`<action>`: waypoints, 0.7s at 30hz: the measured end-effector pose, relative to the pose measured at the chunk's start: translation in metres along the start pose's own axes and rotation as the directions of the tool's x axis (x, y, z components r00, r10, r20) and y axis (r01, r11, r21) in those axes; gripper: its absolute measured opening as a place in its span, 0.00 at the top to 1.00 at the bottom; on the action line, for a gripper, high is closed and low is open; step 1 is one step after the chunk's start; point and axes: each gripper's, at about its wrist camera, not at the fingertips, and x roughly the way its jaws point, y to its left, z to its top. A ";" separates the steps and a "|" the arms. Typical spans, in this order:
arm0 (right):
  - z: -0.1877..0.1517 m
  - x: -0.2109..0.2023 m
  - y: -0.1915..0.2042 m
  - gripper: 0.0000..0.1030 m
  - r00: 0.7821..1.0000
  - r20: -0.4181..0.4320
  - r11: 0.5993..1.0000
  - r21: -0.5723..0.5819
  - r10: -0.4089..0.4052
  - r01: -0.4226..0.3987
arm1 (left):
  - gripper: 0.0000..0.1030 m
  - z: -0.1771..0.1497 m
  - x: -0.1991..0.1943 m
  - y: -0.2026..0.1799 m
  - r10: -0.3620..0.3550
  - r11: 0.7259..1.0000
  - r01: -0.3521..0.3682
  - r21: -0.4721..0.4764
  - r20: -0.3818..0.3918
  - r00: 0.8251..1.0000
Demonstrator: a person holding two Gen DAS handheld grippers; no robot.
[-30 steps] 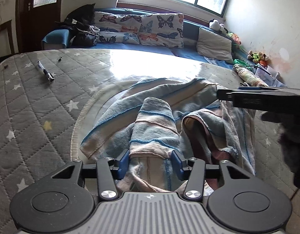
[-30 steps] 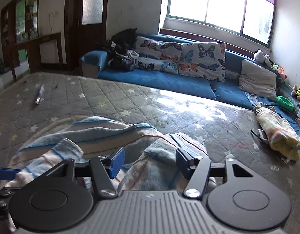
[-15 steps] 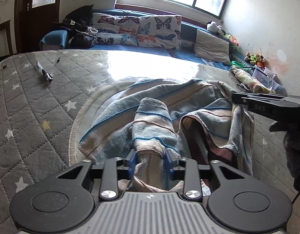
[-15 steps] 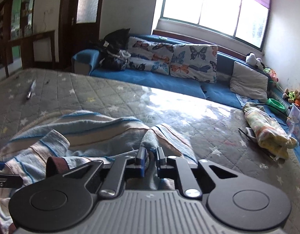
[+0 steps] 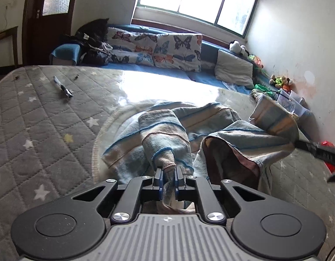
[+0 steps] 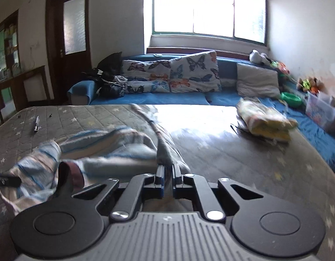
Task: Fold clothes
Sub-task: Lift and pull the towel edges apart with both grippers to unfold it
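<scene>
Here the striped garment (image 5: 167, 130), pale blue with peach bands and thin blue lines, lies crumpled on the grey quilted mattress (image 5: 37, 134), and I take this mattress as the landmark. The cloth sits near the middle of the mattress, partly lifted from its surface at two places.

The left gripper (image 5: 168, 179) has just been closing, and now its blue pads pinch a rolled end of the garment, maybe a sleeve cuff, with the cloth bunched between them in a narrow gap. The right gripper (image 6: 166, 177) is closed tight on a thin edge of the same garment (image 6: 115, 150); from this grip one taut fold runs away across the mattress (image 6: 243, 163) toward the window side. In the left wrist view this part of the cloth is raised above the right side of the mattress, and its brown inner side shows under it.

On the mattress far from the garment, near the left edge, lies a pen (image 5: 63, 88). A folded yellow and white cloth (image 6: 265, 122) rests at the far right corner. Behind the mattress stands a blue sofa (image 6: 158, 99) with butterfly cushions (image 6: 189, 74).
</scene>
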 end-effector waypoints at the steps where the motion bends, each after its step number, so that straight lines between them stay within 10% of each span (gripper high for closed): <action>1: -0.005 -0.004 -0.005 0.98 1.000 -0.004 1.000 0.015 -0.006 0.006 | 0.90 -0.001 -0.006 0.002 0.005 1.000 -0.005 -0.001 0.008 1.000; 11: -0.030 -0.026 -0.007 0.93 1.000 -0.026 0.999 -0.032 -0.010 0.010 | 0.91 -0.029 -0.044 0.019 0.030 0.998 -0.029 -0.050 0.014 0.999; 15: -0.010 -0.020 0.009 0.67 1.000 0.020 0.996 -0.087 0.006 -0.004 | 0.91 -0.038 -0.049 0.024 0.034 0.996 -0.034 -0.088 0.006 0.999; 21: 0.008 0.015 0.032 0.62 0.999 0.022 0.979 -0.201 -0.040 0.044 | 0.91 -0.042 -0.055 0.031 0.041 0.990 -0.040 -0.134 0.009 0.999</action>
